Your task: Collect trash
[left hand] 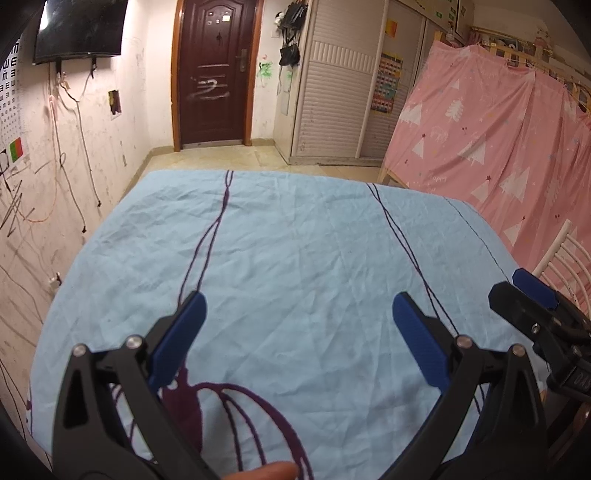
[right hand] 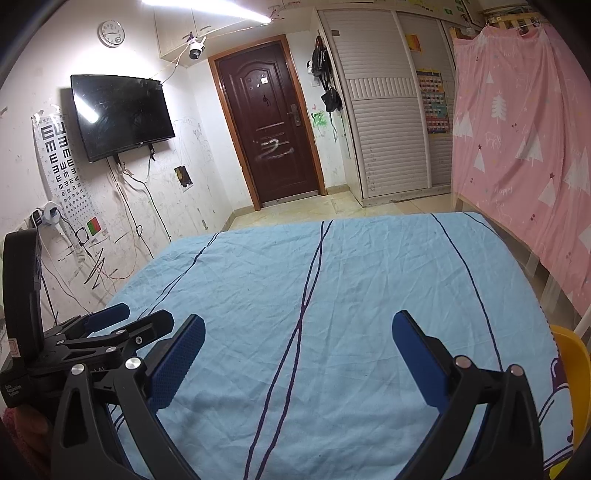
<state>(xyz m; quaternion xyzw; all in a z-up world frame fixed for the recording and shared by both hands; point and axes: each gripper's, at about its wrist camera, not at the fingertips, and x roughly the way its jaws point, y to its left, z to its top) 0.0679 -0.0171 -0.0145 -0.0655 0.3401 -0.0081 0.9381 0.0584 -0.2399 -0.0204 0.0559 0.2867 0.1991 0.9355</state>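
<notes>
- This is looking like a lived-in home bedroom.
- A blue sheet [right hand: 332, 295] with dark line patterns is covering the flat surface in front.
- A television [right hand: 122, 114] is hanging on the scribbled wall beside a brown door [right hand: 269, 122].
- A slatted wardrobe [right hand: 388, 122] is standing next to a pink tree-print curtain [right hand: 517, 147] that is draping a wooden frame.
- An eye chart [right hand: 62, 166] and a wall clock [right hand: 111, 33] are hanging on the wall.

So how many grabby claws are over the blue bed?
2: the open left hand-held gripper beside the open right hand-held gripper, both above the wrinkled light-blue bedsheet.
</notes>
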